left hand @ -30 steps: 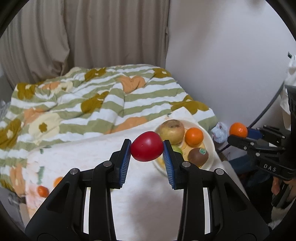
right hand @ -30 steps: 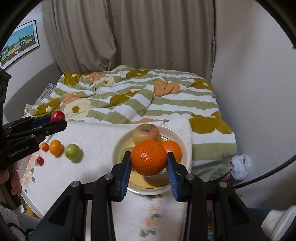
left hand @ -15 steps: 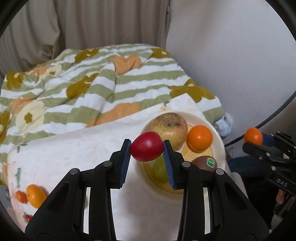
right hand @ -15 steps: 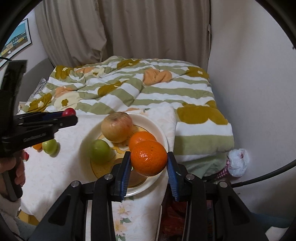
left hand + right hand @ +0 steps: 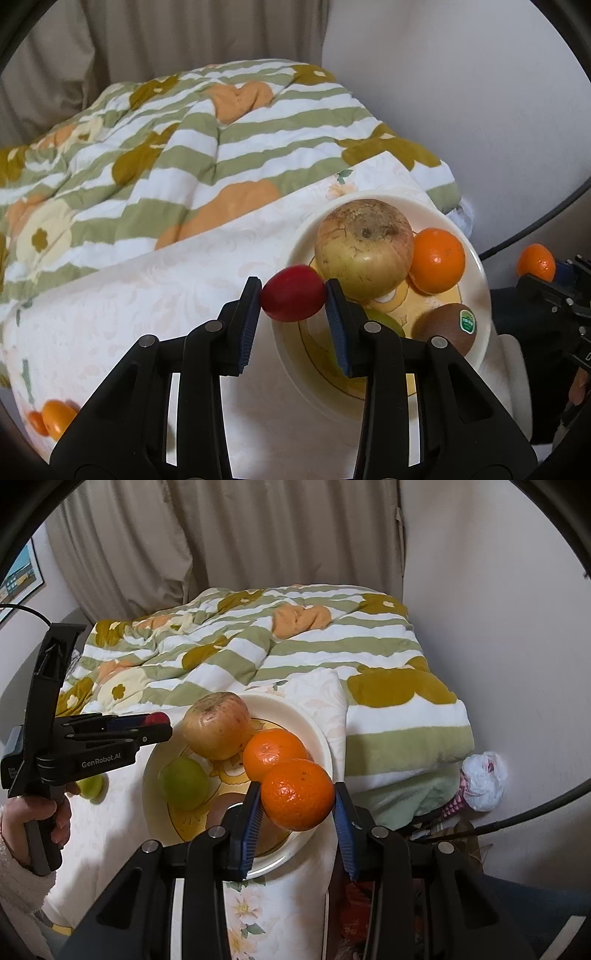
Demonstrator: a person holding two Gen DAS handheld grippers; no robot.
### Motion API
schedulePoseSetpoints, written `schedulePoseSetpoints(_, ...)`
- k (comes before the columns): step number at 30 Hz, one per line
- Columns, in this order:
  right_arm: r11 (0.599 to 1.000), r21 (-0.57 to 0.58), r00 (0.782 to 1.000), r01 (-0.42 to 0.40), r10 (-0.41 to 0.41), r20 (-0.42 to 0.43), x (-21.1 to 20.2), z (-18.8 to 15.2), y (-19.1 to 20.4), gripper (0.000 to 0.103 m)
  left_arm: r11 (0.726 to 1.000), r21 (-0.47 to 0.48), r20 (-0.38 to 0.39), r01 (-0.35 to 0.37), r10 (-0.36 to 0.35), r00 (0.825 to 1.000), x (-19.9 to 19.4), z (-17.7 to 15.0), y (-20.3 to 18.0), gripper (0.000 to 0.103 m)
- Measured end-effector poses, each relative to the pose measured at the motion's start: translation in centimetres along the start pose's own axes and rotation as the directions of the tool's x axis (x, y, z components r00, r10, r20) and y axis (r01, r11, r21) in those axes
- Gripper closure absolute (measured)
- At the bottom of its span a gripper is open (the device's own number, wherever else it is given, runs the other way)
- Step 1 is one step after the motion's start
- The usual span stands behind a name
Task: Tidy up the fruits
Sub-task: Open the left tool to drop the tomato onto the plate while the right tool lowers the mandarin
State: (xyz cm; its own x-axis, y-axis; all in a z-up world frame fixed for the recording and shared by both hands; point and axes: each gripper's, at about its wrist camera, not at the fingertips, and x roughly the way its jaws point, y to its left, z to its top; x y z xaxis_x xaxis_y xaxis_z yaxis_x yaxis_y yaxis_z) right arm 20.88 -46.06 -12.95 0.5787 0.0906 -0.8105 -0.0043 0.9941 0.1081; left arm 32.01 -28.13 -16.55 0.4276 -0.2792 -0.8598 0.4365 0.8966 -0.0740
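Note:
My left gripper (image 5: 293, 295) is shut on a small red fruit (image 5: 293, 293), held over the left rim of the cream plate (image 5: 291, 354). On that plate lie a large yellow-brown apple (image 5: 364, 247), an orange (image 5: 437, 260), a kiwi with a sticker (image 5: 448, 326) and a green fruit (image 5: 384, 321) partly hidden behind my finger. My right gripper (image 5: 297, 794) is shut on a mandarin (image 5: 297, 794) above the plate's (image 5: 317, 734) near right side, beside the orange (image 5: 273, 751). The right wrist view also shows the apple (image 5: 218, 731), the green fruit (image 5: 183, 782) and the left gripper (image 5: 157, 725) with a hand on its handle.
The plate stands on a white floral cloth (image 5: 147, 314) at the foot of a striped quilt (image 5: 184, 147). Small orange fruits (image 5: 55, 419) and a green fruit (image 5: 90, 786) lie loose on the cloth at left. A wall, a cable (image 5: 517, 816) and a plastic bag (image 5: 482, 781) are at right.
Both grippers have come down and nearer to the plate, each still holding its fruit. The plate now fills more of both views.

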Motion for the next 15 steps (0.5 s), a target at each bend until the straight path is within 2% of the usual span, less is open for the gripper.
schedulePoseSetpoints(4,1.000,0.012,1.000,0.012,-0.012,0.001,-0.1,0.0,0.1,0.068,1.000,0.011,-0.002,-0.001,0.001,1.000,-0.1,0.4,0.0,0.058)
schedulePoseSetpoints(5,1.000,0.015,1.000,0.014,-0.014,0.002,-0.2,0.0,0.1,0.068,1.000,0.014,-0.005,-0.004,0.004,1.000,-0.2,0.4,0.1,0.044)
schedulePoseSetpoints(6,1.000,0.020,1.000,0.018,-0.018,0.006,-0.4,0.0,0.2,0.068,1.000,0.016,-0.004,-0.009,0.009,1.000,-0.3,0.5,0.1,0.013)
schedulePoseSetpoints(7,1.000,0.023,1.000,0.019,-0.019,0.008,-0.5,0.0,0.2,0.068,1.000,0.012,0.008,-0.015,0.015,1.000,-0.5,0.4,0.2,0.000)
schedulePoseSetpoints(9,0.999,0.025,1.000,0.020,-0.021,0.010,-0.7,0.0,0.3,0.068,1.000,-0.005,0.050,-0.009,0.009,0.999,-1.6,0.2,0.7,0.000)
schedulePoseSetpoints(15,1.000,0.026,1.000,0.014,-0.015,0.006,-0.9,0.2,0.4,0.068,0.999,0.002,0.031,-0.044,0.044,0.999,-3.2,-0.1,1.1,0.000)
